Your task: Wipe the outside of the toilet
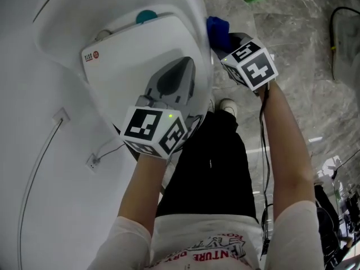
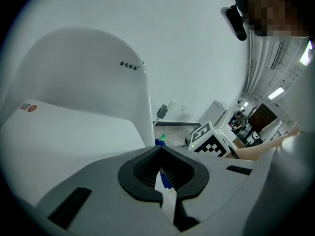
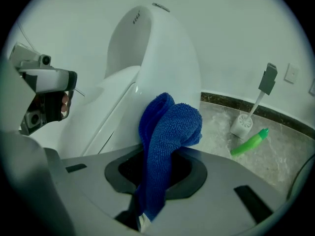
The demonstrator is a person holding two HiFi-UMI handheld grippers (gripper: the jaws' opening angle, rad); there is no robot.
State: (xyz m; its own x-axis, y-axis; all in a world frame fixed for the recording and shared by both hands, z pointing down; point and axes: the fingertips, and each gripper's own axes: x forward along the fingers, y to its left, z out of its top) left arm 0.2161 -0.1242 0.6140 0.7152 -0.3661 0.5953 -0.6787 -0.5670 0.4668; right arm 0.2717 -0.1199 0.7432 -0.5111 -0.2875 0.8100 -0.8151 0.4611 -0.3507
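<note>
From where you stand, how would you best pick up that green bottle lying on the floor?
Probably take the green bottle around the middle of its body, coming from above with the jaws across its width. It lies on its side on the floor, long and slim, near the brush holder.

The right hand-held gripper (image 1: 225, 40) hides most of the blue cloth (image 1: 216, 28); the toilet label (image 1: 91, 55) is unreadable.

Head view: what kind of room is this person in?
Most likely a bathroom or toilet room. There is a white toilet, a toilet brush standing on the stone-look floor, and a green bottle lying beside it.
</note>
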